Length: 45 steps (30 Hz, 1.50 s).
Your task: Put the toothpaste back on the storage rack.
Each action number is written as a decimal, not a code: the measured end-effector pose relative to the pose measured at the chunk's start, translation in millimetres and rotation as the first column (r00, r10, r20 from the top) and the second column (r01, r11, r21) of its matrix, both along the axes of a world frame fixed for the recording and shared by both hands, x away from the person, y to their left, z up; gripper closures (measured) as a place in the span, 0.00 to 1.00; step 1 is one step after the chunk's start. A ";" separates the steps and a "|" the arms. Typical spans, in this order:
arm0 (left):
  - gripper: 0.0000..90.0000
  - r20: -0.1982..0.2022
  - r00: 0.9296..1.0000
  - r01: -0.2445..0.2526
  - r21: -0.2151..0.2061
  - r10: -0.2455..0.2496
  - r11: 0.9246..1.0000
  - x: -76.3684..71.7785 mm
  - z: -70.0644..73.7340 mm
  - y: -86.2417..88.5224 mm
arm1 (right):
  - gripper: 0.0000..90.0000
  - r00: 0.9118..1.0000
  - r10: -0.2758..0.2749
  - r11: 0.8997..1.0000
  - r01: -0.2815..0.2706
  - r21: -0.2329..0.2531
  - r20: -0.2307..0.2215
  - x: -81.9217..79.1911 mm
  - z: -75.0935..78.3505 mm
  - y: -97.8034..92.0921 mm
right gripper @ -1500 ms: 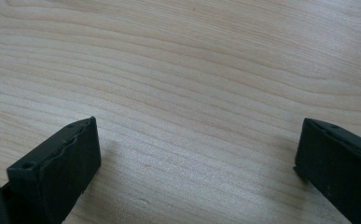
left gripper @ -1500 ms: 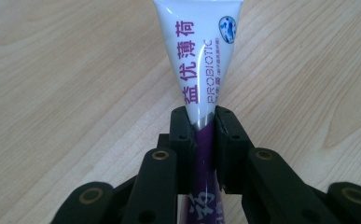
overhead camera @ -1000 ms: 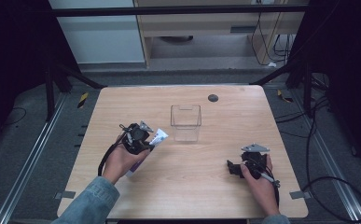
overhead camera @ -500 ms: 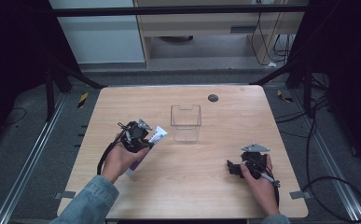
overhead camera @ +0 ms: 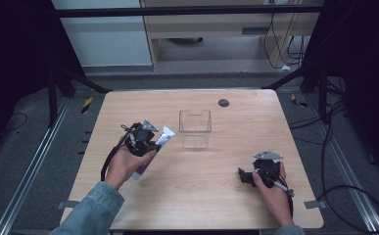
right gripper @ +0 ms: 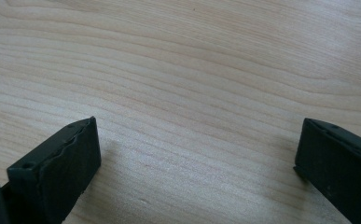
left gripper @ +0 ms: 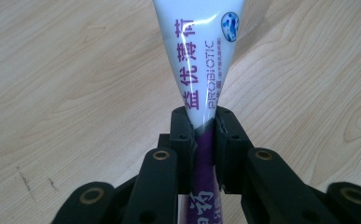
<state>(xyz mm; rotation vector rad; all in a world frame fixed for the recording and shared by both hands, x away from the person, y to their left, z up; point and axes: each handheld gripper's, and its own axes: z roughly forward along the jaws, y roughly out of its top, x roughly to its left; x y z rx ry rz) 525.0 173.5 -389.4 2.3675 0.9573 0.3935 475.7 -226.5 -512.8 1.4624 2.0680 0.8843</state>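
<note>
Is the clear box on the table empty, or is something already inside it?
Empty. In the high view the wood shows through the clear box, and the tube is outside it, clamped in the left gripper.

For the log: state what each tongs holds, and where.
Left tongs clamp the tube at its middle, near the purple part. Right tongs hold nothing.

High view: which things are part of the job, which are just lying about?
In the job:
- tube, clamped in the left gripper
- clear box, just right of the tube's tip

Lying about:
- small dark disc near the table's far edge
- right gripper, open, holding nothing
</note>
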 end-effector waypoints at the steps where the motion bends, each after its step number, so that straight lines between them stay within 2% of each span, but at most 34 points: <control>1: 0.88 0.006 1.000 0.000 -0.004 0.000 1.000 0.0 1.8 -0.2 | 0.00 1.000 0.000 1.000 0.000 0.000 0.000 0.0 0.0 0.0; 9: 0.88 0.043 0.999 0.000 -0.025 0.001 1.000 1.4 17.8 -2.8 | 0.00 1.000 0.000 1.000 0.000 0.000 -0.001 0.0 0.0 0.0; 22: 0.88 0.084 0.996 -0.001 -0.053 0.005 0.999 5.4 36.2 -6.4 | 0.00 1.000 0.000 1.000 0.000 0.000 0.000 0.0 0.0 0.0; 45: 0.88 0.137 0.990 0.018 -0.065 -0.009 0.998 18.4 66.6 -18.4 | 0.00 1.000 0.000 1.000 0.000 0.000 0.000 0.0 0.0 0.0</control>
